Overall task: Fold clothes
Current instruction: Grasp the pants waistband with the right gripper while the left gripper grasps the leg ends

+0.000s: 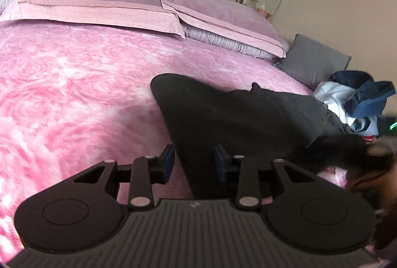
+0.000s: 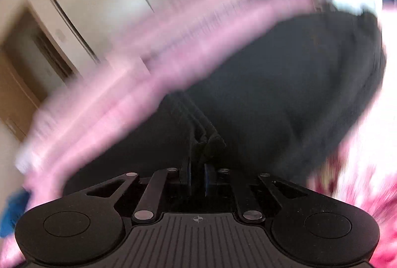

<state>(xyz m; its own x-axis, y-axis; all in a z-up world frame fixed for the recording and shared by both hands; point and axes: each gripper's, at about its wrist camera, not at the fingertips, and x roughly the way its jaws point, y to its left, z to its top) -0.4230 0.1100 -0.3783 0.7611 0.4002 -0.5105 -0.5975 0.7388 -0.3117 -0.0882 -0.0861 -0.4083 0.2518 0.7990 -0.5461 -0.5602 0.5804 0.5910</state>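
A dark grey garment (image 1: 238,116) lies spread on the pink bedspread (image 1: 74,94), one corner pointing toward the pillows. My left gripper (image 1: 194,162) hovers over its near edge, open, with cloth lying between the blue pads but not pinched. The right wrist view is smeared by motion. There, the same dark garment (image 2: 285,84) fills the middle, and my right gripper (image 2: 197,178) is shut on a bunched fold of it that sticks out past the fingertips.
Two pink pillows (image 1: 99,2) lie at the head of the bed, and a grey cushion (image 1: 312,59) sits by the wall. A heap of blue and white clothes (image 1: 357,99) lies beyond the dark garment. A dark sleeve (image 1: 347,151) enters from the right.
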